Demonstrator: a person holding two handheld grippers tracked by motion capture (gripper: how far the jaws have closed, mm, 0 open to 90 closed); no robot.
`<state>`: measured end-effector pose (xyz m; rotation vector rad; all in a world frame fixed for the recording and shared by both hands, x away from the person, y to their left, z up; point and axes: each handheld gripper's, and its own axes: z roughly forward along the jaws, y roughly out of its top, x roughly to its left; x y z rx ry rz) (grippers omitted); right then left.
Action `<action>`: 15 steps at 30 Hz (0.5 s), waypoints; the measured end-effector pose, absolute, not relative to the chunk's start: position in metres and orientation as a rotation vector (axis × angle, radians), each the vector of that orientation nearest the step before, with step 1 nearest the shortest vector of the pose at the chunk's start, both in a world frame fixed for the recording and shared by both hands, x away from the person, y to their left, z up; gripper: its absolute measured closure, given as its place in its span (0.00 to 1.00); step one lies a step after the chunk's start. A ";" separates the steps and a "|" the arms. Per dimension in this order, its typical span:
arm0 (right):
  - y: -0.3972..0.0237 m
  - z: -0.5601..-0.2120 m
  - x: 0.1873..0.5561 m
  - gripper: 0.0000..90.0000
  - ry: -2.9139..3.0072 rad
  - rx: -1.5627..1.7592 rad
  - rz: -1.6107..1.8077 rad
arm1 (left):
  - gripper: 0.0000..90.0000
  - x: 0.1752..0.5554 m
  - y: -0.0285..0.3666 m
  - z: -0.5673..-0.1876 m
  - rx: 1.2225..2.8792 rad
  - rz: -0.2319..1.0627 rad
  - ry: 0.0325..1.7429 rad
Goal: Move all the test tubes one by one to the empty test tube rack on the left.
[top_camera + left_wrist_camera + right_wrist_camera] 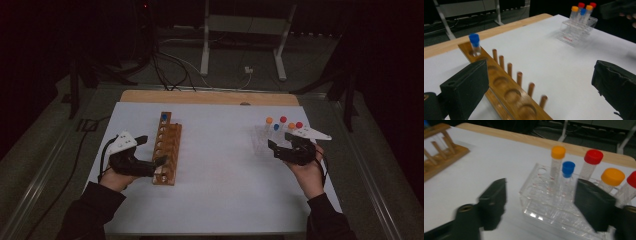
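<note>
Right claw (540, 202) part open, empty, at clear rack (544, 207). Left claw (541, 85) wide, empty. Blue-capped tube (567, 178): light, slick, stiff plastic; grip below cap.

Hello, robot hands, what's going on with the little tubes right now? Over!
Left gripper open, empty, beside wooden rack. Right gripper open at clear rack, nothing gripped. One blue-capped tube in wooden rack; five tubes in clear rack. Nothing blocking.

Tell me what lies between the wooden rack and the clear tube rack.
Nothing: between wooden rack and clear tube rack the high view shows bare white table.
</note>
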<state>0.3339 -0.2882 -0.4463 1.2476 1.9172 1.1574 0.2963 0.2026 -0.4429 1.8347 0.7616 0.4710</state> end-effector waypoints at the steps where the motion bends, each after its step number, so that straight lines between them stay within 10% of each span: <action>1: -0.289 -0.448 0.336 0.40 1.908 1.264 1.147 | 0.02 0.294 0.202 -0.446 1.837 0.464 0.759; 15: -0.289 -0.462 0.373 0.68 1.858 1.386 1.014 | 0.02 0.284 0.205 -0.457 1.853 0.460 0.740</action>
